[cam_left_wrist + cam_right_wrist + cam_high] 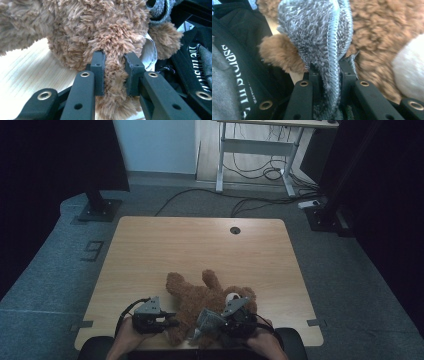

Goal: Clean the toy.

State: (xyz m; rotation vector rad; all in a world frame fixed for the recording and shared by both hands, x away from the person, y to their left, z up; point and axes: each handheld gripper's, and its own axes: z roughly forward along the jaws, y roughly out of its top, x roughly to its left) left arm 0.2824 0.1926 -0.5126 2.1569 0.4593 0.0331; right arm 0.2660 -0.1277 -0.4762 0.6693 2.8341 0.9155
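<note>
Both claws are clamped on soft things: the left gripper (113,72) pinches a tuft of the brown teddy bear (100,32) between its black pads, fur bulging on either side, and the right gripper (329,75) is pressed onto a fold of grey knitted cloth (317,32), its ribbed edge running down between the jaws. In the high view the left gripper (170,322) sits at the bear's (205,297) near left side and the right gripper (212,327) at its near right, with the grey cloth (207,320) bunched against the bear's lower body. Writing shows on a black strap or sleeve (242,82) beside the right gripper, white block letters seen upside down (too skewed to read with certainty), and the same lettering appears at the right edge of the left gripper view. The bear lies on the wooden table (200,245) close to the near edge, right in front of the person's hands, limbs spread toward the middle. Beyond it the whole far half of the tabletop is bare wood up to a small round cable hole (235,230) near the far edge, and both side margins are open too.
</note>
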